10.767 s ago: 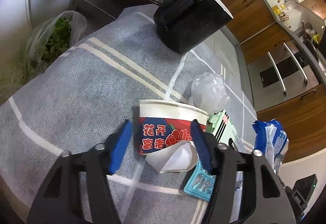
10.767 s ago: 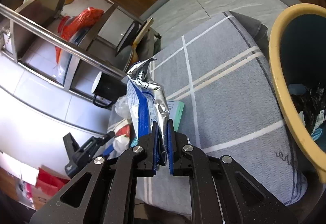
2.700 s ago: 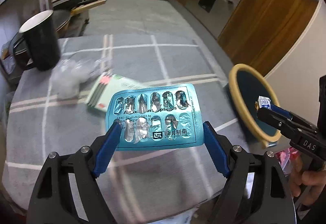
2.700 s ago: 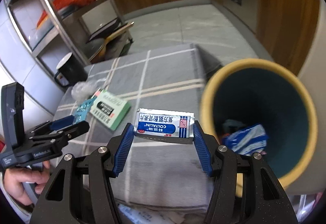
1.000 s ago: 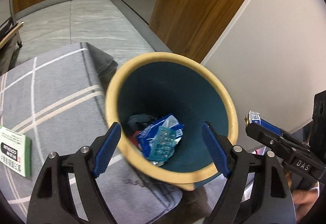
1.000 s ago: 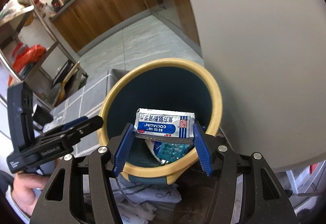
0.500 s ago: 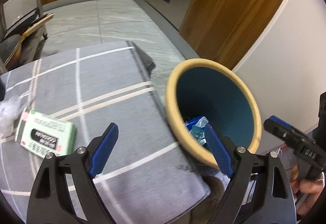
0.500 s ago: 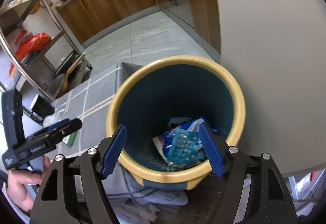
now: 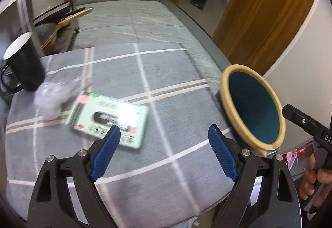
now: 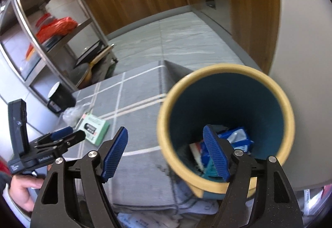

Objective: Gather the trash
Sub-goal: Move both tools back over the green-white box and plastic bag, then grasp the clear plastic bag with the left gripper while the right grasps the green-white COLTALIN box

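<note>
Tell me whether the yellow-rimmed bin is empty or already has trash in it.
Not empty. The right wrist view looks down into the bin: a blue and white wrapper and other packaging lie at its bottom, well below the rim.

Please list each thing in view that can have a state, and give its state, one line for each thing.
left tool: open, empty
right tool: open, empty
trash bin: upright, holds wrappers
green box: lying flat on the cloth
crumpled plastic: on the cloth beside the box
black mug: upright

A table under a grey striped cloth (image 9: 157,74) carries 3 things: a green box (image 9: 110,118), crumpled plastic (image 9: 51,99) and a black mug (image 9: 25,61).
</note>
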A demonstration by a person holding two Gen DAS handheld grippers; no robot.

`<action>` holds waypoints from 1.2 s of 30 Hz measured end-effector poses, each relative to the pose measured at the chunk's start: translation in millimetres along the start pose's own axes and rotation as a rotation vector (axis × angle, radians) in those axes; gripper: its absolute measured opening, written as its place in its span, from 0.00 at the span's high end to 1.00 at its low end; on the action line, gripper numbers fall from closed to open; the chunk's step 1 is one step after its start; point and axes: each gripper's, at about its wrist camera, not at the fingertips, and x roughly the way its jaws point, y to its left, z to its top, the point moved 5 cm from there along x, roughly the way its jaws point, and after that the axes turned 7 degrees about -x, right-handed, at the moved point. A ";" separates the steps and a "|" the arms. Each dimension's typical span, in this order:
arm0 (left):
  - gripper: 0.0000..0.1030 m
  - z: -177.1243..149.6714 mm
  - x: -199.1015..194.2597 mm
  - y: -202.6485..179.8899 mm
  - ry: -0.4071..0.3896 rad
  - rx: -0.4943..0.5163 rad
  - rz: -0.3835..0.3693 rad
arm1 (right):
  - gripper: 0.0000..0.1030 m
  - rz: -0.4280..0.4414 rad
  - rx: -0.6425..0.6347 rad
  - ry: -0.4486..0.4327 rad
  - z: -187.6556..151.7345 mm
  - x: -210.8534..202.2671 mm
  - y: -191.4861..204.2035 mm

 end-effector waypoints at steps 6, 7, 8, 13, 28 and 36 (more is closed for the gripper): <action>0.18 -4.5 -14.0 40.1 -0.002 -0.037 0.049 | 0.26 0.056 -0.069 0.016 2.1 9.6 37.6; 0.18 -2.7 -16.5 48.1 -0.004 -0.044 0.059 | 0.26 0.065 -0.083 0.022 2.1 12.1 44.4; 0.18 -2.5 -18.6 53.5 -0.006 -0.050 0.066 | 0.26 0.070 -0.091 0.025 1.9 14.3 49.7; 0.18 5.4 -26.9 87.3 -0.006 -0.092 0.108 | 0.26 0.103 -0.153 0.050 1.7 24.8 77.6; 0.18 49.7 1.5 164.6 0.028 -0.131 0.203 | 0.12 0.246 -0.453 0.198 -6.0 85.6 160.6; 0.38 57.0 39.3 187.9 0.082 -0.094 0.249 | 0.11 0.274 -0.578 0.279 -10.5 135.6 187.5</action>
